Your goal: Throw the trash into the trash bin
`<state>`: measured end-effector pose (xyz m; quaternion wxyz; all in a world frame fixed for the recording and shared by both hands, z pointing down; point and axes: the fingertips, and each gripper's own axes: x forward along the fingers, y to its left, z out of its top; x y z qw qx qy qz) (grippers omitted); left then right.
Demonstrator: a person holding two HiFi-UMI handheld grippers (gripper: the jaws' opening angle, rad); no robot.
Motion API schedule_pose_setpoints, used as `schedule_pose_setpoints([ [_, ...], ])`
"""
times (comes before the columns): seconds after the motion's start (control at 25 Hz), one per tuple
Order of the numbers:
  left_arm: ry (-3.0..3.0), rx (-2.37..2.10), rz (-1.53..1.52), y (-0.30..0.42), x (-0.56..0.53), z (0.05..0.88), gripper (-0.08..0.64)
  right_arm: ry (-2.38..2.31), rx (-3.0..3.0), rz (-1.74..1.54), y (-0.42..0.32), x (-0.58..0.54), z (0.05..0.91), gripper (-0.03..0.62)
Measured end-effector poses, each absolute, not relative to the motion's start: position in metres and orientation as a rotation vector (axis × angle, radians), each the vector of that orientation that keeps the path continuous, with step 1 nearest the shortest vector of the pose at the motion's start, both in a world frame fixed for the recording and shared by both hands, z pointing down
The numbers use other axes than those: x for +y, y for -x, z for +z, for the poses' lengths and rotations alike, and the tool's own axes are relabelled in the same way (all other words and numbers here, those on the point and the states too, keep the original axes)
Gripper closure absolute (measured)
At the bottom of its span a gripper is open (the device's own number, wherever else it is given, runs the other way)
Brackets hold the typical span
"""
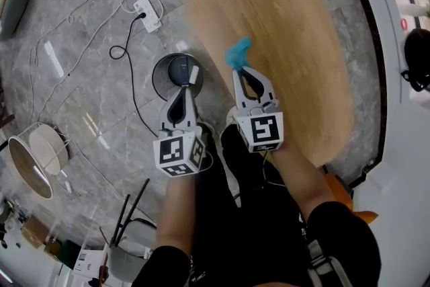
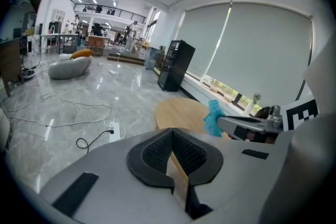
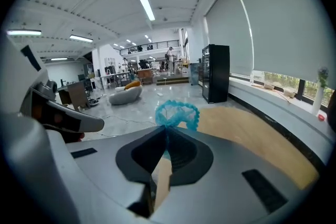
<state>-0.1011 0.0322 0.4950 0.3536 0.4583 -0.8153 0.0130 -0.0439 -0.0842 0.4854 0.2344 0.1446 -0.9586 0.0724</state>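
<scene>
Right hand-held gripper [image 1: 240, 68] angled down, pinching blue trash [image 1: 238, 53]

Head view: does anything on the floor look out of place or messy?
Yes: a black cord runs loosely from the power strip and coils across the floor near the trash bin, a tripping risk. Nothing looks spilled or broken.

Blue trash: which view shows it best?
Right gripper view: the blue trash sits central, its looped mesh clear, pinched in the right claw. Head view shows a small clump; left gripper view, a side glimpse.
</scene>
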Motion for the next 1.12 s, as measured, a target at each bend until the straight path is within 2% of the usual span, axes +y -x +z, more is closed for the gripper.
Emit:
schedule_pose_setpoints([
  [0.4,-1.052,-2.135,0.005,0.132,0.104,0.513,0.548,-0.199,-2.555,0.336,0.091,0.014,0.531,0.577],
  [0.68,-0.947,-2.126,-0.012,0.164,0.17,0.54,0.549,0.013,-2.395,0.354,0.133,0.102,0.607,0.575],
  [1.12,-0.923,-2.093,-0.043,0.212,0.212,0.581,0.548,0.077,-2.114,0.257,0.152,0.147,0.746,0.575],
])
